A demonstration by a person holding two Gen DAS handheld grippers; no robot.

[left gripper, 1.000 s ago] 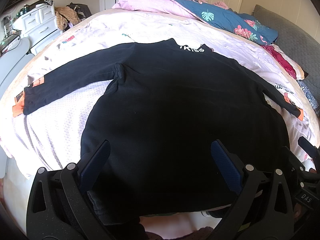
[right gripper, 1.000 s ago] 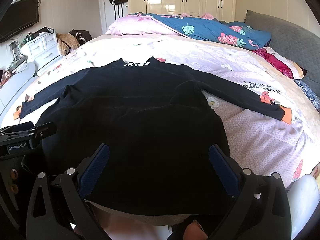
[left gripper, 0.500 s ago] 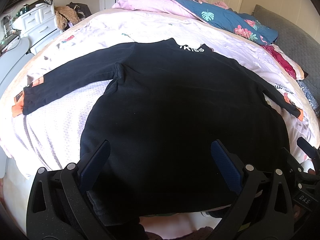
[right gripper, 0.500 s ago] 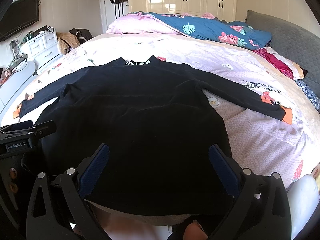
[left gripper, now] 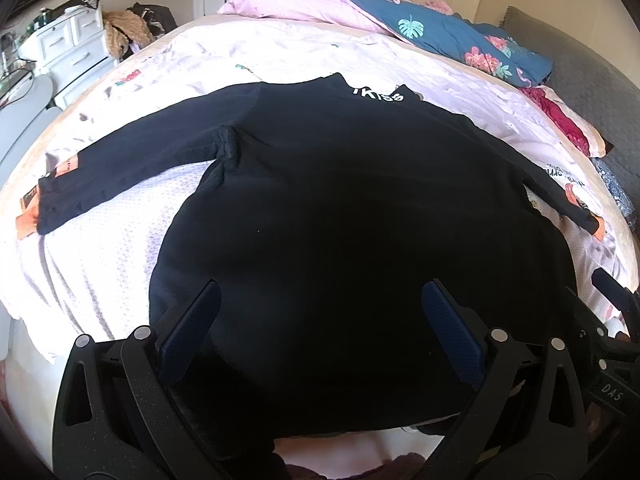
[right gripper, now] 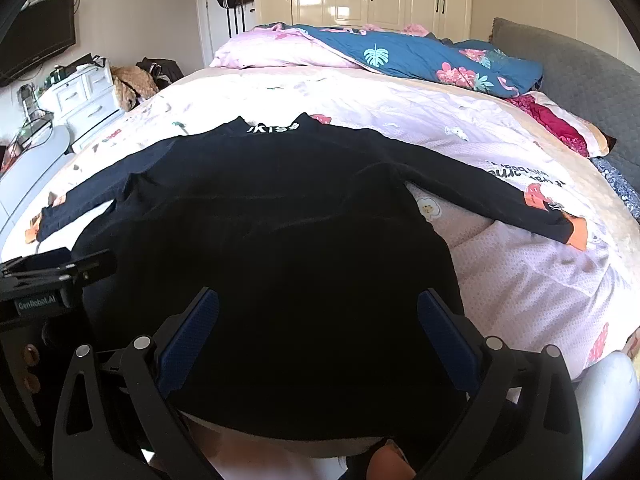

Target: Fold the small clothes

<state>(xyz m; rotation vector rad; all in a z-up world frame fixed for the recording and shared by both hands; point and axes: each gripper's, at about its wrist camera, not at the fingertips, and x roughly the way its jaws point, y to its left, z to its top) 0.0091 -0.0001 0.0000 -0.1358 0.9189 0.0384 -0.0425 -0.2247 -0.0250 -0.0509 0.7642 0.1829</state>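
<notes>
While both grippers hold position unchanged over the last second, left gripper (left gripper: 320, 328) and right gripper (right gripper: 318, 328) stand open, empty; black long-sleeved top (left gripper: 340, 208) lies flat ahead on bedspread (left gripper: 280, 52), sleeves spread, folding not begun.

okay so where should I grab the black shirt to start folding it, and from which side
Probably the sleeve cuffs. The black shirt lies flat, back up, sleeves spread wide. Take the right cuff from the outer side with the open right gripper, the left cuff with the left gripper, and fold inward.
</notes>
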